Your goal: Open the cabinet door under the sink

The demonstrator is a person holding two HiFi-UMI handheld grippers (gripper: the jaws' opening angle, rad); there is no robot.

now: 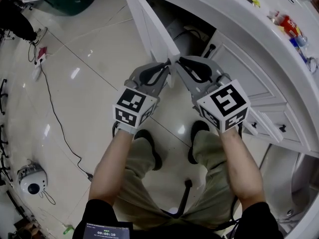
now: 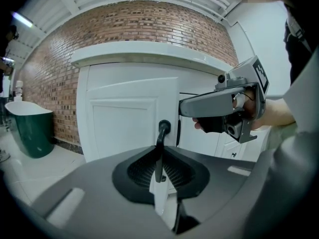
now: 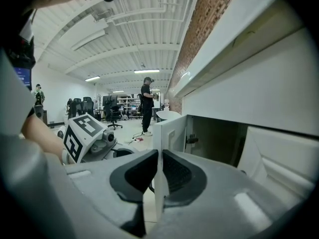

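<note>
The cabinet door (image 1: pixel 151 26) is standing partly open in the upper middle of the head view, angling out from under the white bench (image 1: pixel 259 39) toward the person. The left tongs (image 1: pixel 167 66) are sitting closed on the black handle (image 2: pixel 162 128), which is running down between the pads at the centre of the left gripper view; the right tongs (image 1: pixel 178 64) are pinching the door's thin white free edge, showing at the middle of the right gripper view.

I am judging the door to be a stiff painted panel, fairly light and turning easily on its hinges; its smooth face is probably going to be slippery, so the handle is looking like the surer hold and the bare edge the poorer one.

The sink itself is lying out of sight; the cabinet's inside is showing only as a dark hollow with something grey in it that I cannot name; the hinges are proving hard to make out; the bench is running off the right edge of the head view.
</note>
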